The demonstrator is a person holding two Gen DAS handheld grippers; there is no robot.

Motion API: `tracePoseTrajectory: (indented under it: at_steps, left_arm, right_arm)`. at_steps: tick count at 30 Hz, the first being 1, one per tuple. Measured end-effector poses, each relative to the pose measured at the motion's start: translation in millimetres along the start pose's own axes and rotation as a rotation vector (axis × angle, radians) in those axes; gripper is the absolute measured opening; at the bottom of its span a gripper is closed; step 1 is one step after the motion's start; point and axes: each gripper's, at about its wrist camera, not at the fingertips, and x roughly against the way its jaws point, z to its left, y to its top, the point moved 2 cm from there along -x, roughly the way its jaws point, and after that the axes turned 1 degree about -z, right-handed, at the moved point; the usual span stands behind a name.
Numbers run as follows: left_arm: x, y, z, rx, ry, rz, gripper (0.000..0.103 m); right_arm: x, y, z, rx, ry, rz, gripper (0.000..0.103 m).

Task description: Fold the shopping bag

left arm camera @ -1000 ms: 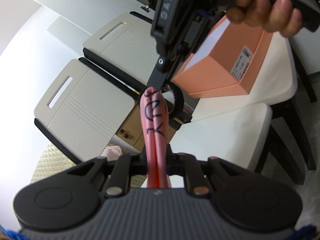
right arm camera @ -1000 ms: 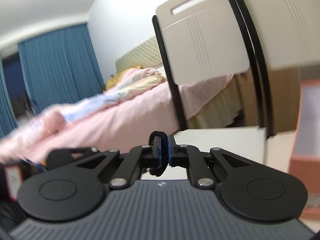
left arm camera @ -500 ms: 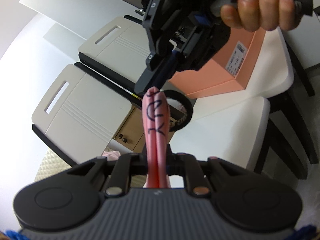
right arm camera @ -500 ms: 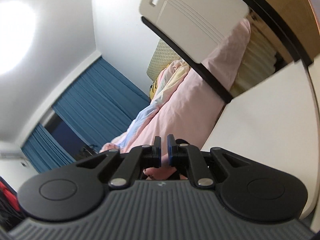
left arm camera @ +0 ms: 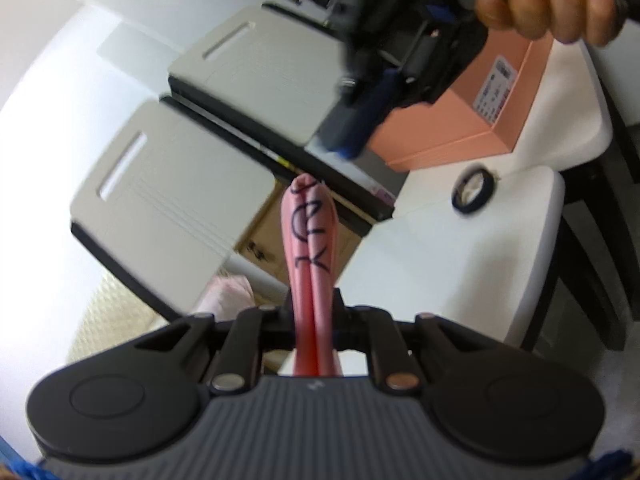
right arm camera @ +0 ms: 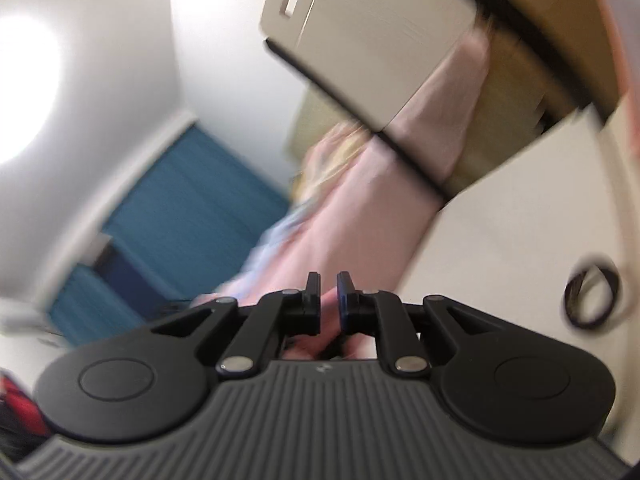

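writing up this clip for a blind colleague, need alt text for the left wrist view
The left gripper is shut on a rolled pink shopping bag with black lettering, held above a white table. Upper right, a hand holds the right gripper; a black ring lies by a salmon box.

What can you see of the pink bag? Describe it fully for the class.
The pink bag is rolled or folded into a narrow, smooth, glossy strip with black lettering. It stands up from the left hand-held gripper, whose fingers clamp its lower part. Its rounded upper end hangs free in the air, touching nothing else.
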Motion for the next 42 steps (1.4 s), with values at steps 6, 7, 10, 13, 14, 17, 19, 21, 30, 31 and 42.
tracePoseTrajectory:
  at_steps: [6, 7, 10, 13, 14, 17, 19, 21, 30, 31, 42]
  left_arm:
    - [-8, 0, 28, 0.218, -0.083, 0.070, 0.016]
    - [-9, 0, 33, 0.261, -0.100, 0.080, 0.016]
    - [-11, 0, 46, 0.365, -0.146, 0.095, 0.016]
    - [-9, 0, 50, 0.382, -0.157, 0.091, 0.016]
    - [-8, 0, 49, 0.377, -0.159, 0.089, 0.016]
    - [-6, -1, 47, 0.367, -0.169, 0.083, 0.016]
    - [-6, 0, 47, 0.363, -0.179, 0.079, 0.016]
    - [-6, 0, 46, 0.358, -0.183, 0.077, 0.016]
    - [-4, -1, 43, 0.339, -0.198, 0.070, 0.017]
    - [-4, -2, 42, 0.331, -0.197, 0.068, 0.017]
    - [-2, -10, 34, 0.291, -0.200, 0.022, 0.017]
  right_arm:
    - [-26, -22, 15, 0.488, -0.457, 0.166, 0.015]
    - [-30, -28, 14, 0.545, -0.507, 0.192, 0.015]
    - [-42, -40, 6, 0.627, -0.630, 0.233, 0.015]
    - [-54, -46, -8, 0.673, -0.734, 0.225, 0.015]
    - [-58, -46, -13, 0.686, -0.760, 0.223, 0.015]
    - [-60, -46, -20, 0.708, -0.829, 0.212, 0.015]
    - [-62, -45, -22, 0.719, -0.854, 0.213, 0.015]
    - [-64, -44, -26, 0.687, -0.861, 0.225, 0.015]
    - [-69, -36, -37, 0.576, -0.890, 0.257, 0.015]
    - [-70, -35, -37, 0.568, -0.880, 0.262, 0.015]
    - [-34, 9, -8, 0.069, -0.287, 0.032, 0.012]
